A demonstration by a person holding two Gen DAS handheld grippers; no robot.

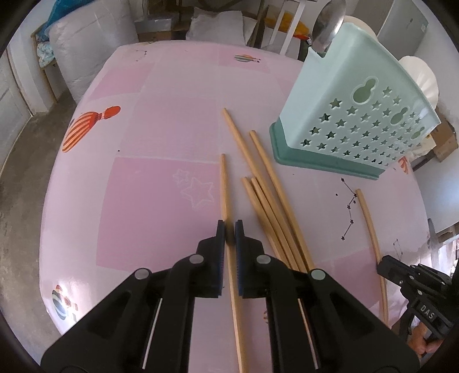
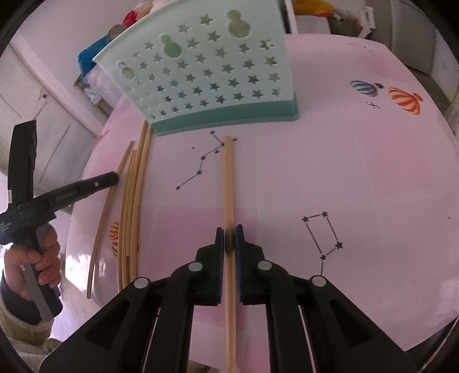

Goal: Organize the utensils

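Note:
In the left wrist view my left gripper (image 1: 229,233) is shut on a single wooden chopstick (image 1: 223,186) that lies along the pink table and runs back between the pads. Several more chopsticks (image 1: 272,206) lie fanned just to its right. In the right wrist view my right gripper (image 2: 229,235) is shut on another chopstick (image 2: 228,178), which points at the mint-green utensil holder (image 2: 206,71). The holder (image 1: 358,114) has star-shaped holes, and a metal spoon (image 1: 330,23) stands in it. Each gripper shows in the other's view: the right gripper (image 1: 384,265) and the left gripper (image 2: 113,179).
The pink patterned tablecloth (image 1: 160,186) covers a round table whose edge curves close on the near side. A person's hand (image 2: 43,258) grips the left tool's handle. White bags and a blue cloth sit beyond the table. A white door (image 2: 43,114) stands at the left.

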